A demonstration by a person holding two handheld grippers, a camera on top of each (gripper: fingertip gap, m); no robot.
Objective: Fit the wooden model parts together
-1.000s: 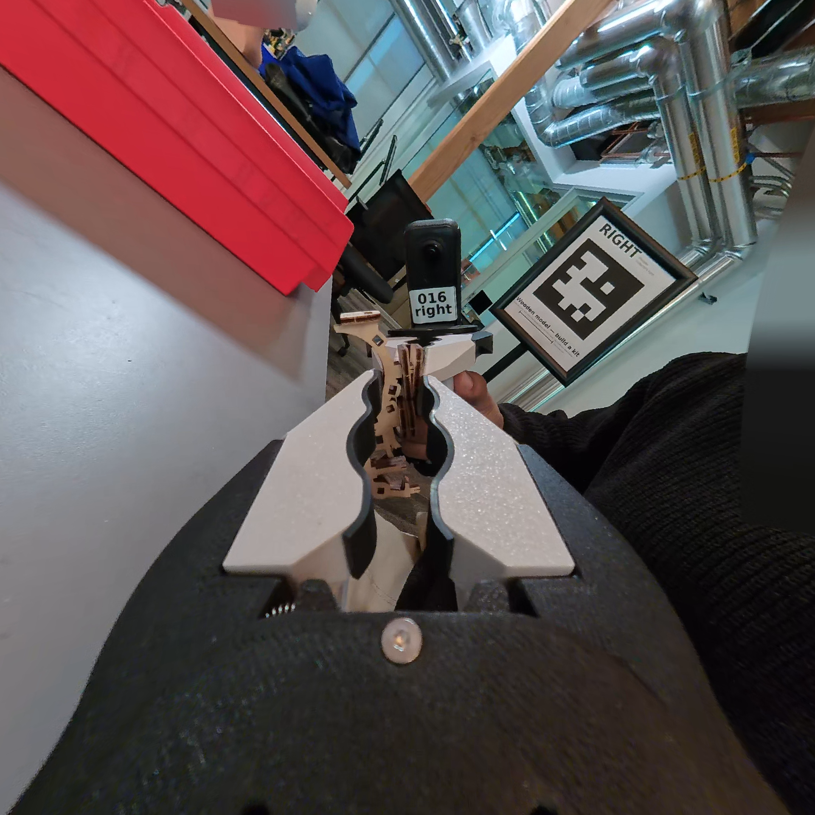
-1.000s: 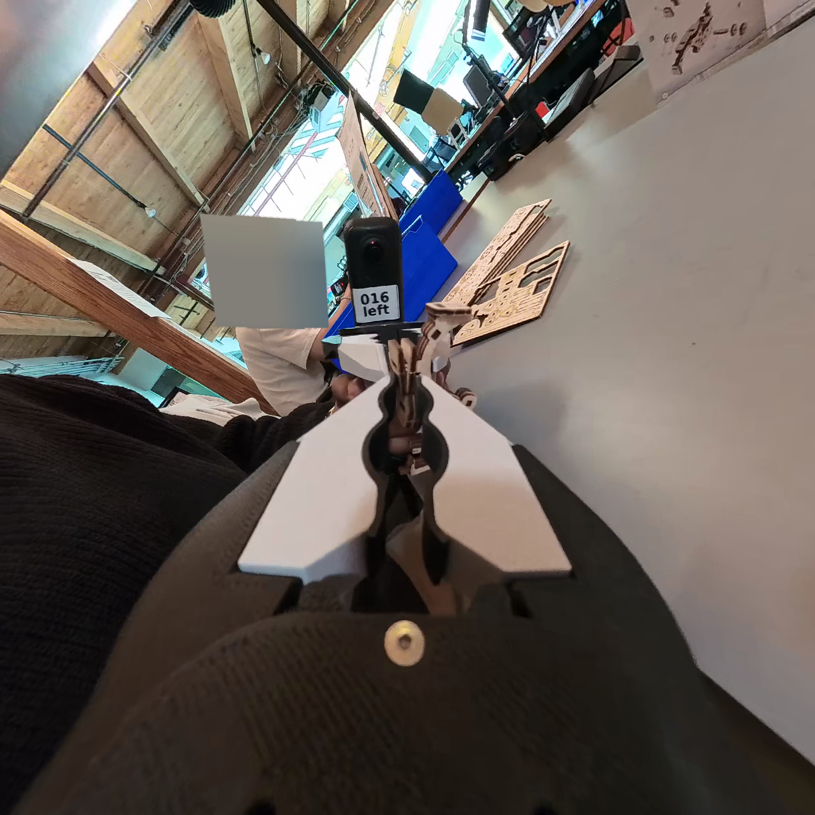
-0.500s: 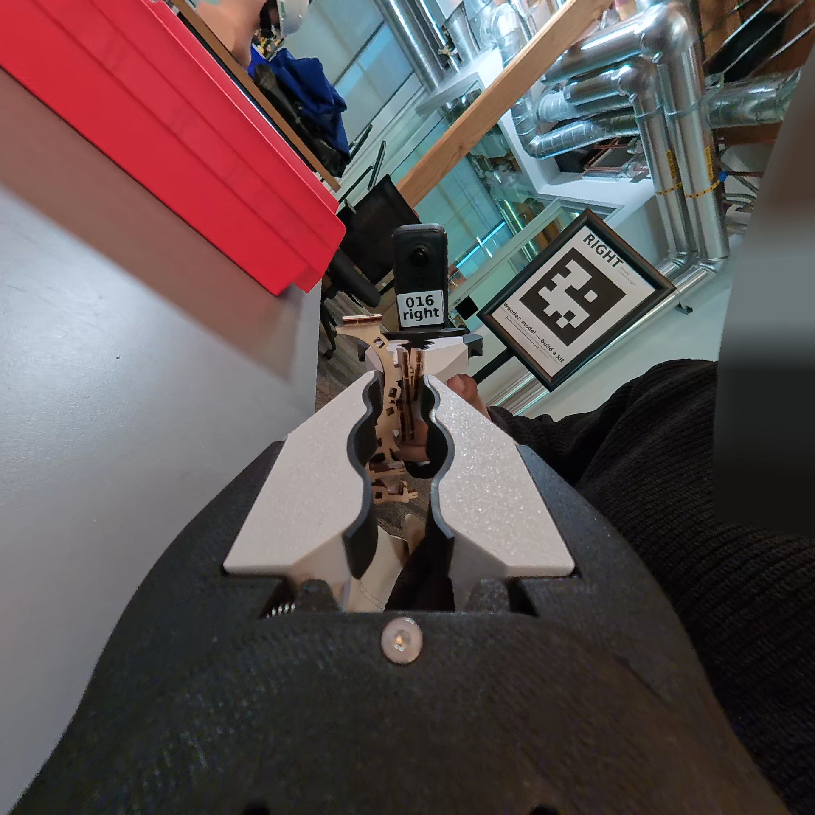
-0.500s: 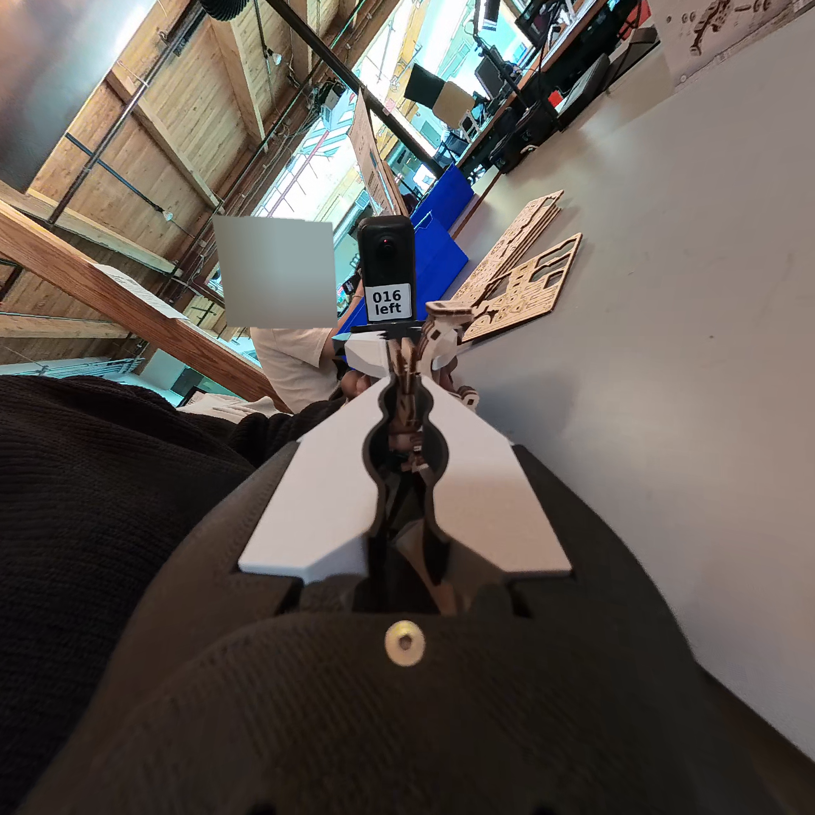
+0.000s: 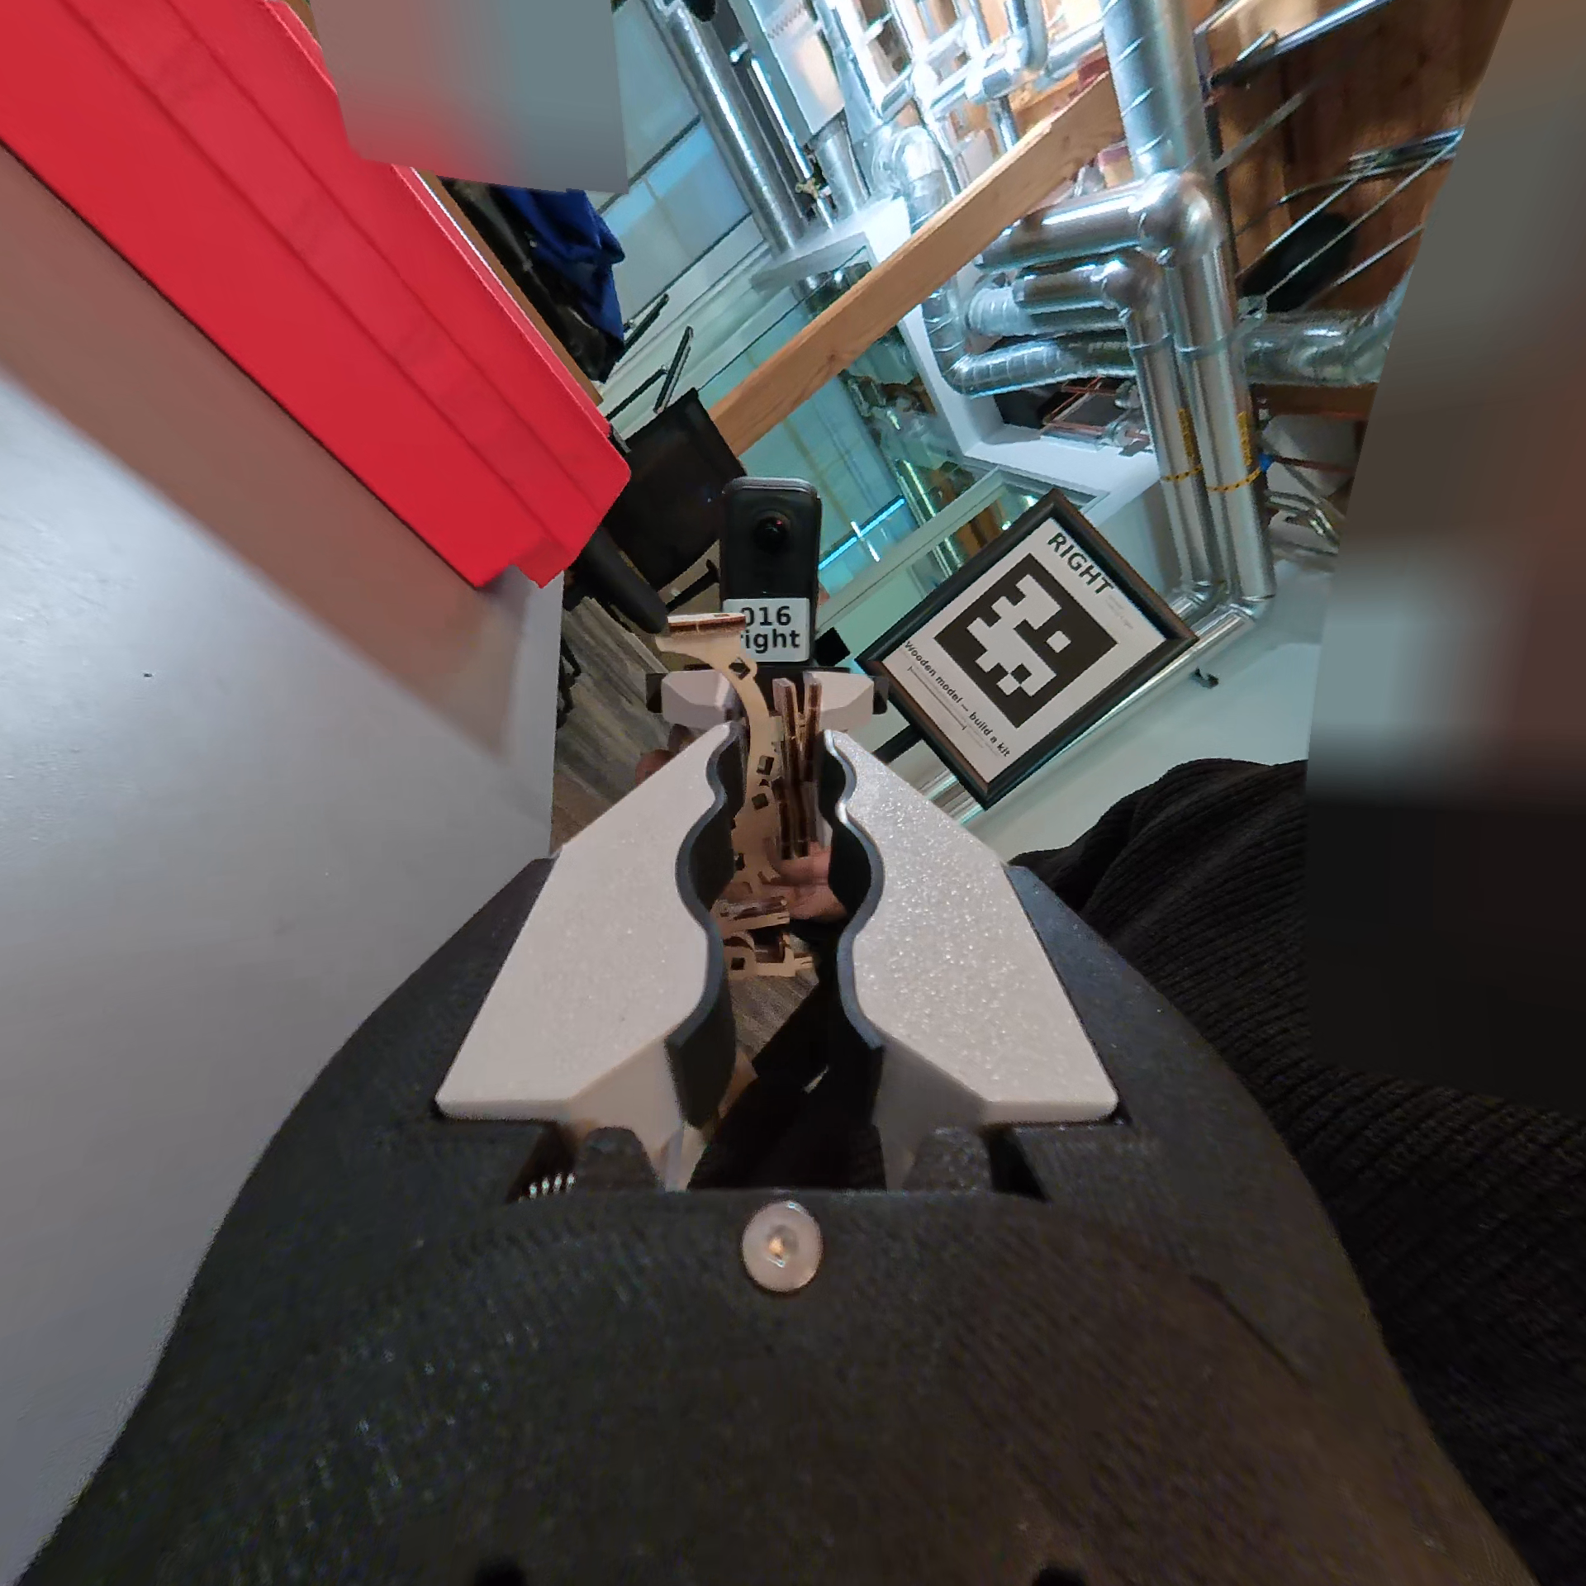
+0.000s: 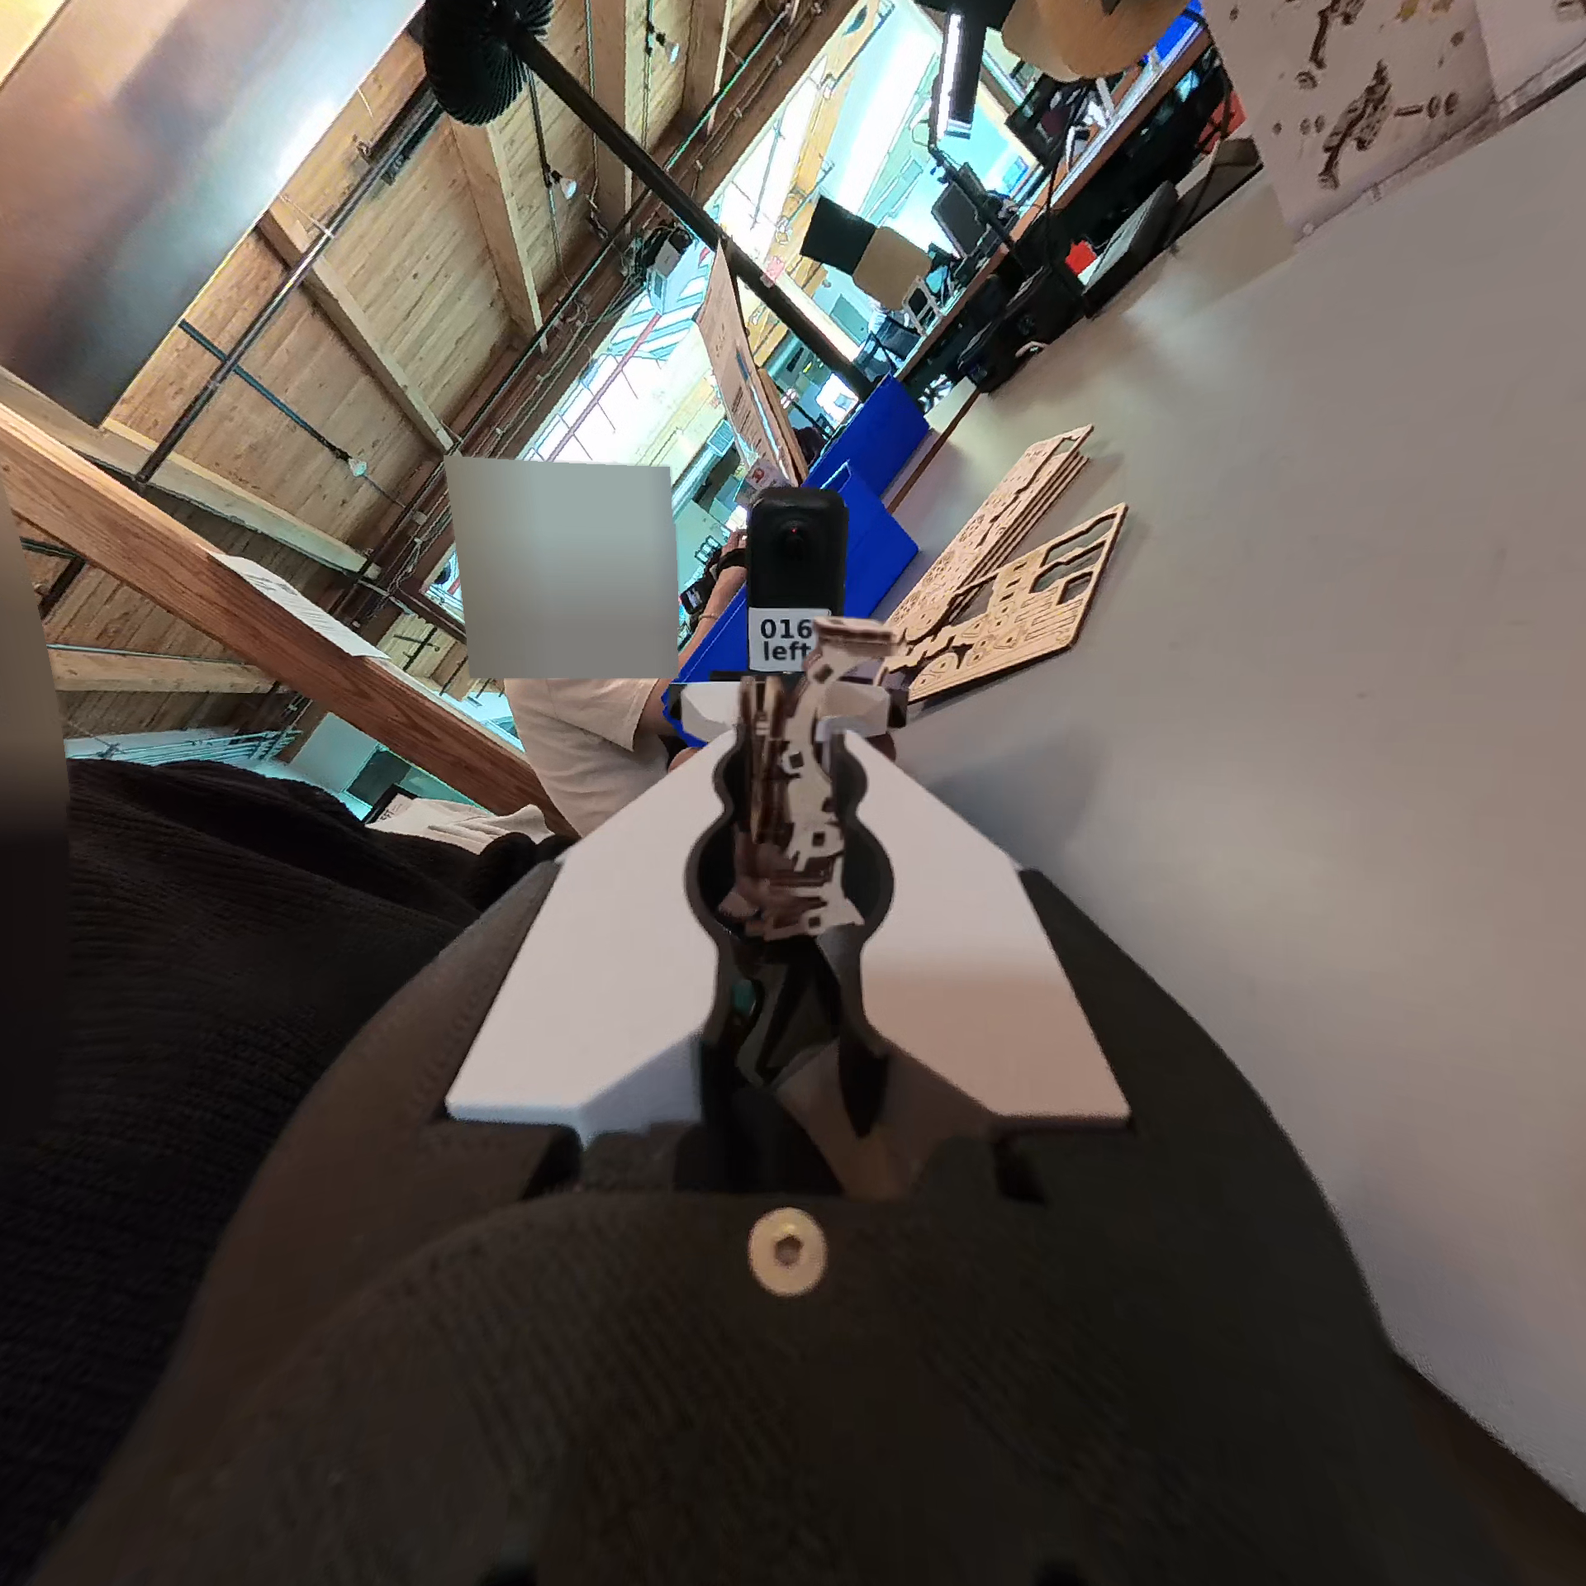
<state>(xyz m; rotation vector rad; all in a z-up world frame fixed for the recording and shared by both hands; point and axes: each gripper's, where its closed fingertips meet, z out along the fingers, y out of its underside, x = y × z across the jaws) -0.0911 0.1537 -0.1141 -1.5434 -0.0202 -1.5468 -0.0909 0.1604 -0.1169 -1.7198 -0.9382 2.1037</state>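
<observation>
The grey table is the landmark; in both wrist views it runs steeply along one side, so the grippers are rolled over and held in the air off its edge, facing each other tip to tip. On the table, well beyond the grippers, lie the cut plywood sheets; a red bin sits on it in the left view, and a framed marker sign stands off the table behind the right gripper.

The left gripper is closed on the wooden model, a stack of thin laser-cut layers standing on edge between its fingertips. The right gripper is likewise clamped on the model from the opposite end. So the model hangs between the two, clear of the table, its long axis running along both grippers' finger lines, and a curved piece with a flat cap sticks out towards the table side.

Both grippers are equally near, each at one end. Any seating push, I judge, must run along that shared axis, squeezing the layers end to end without twisting them; whether a joint is still open cannot be told.
</observation>
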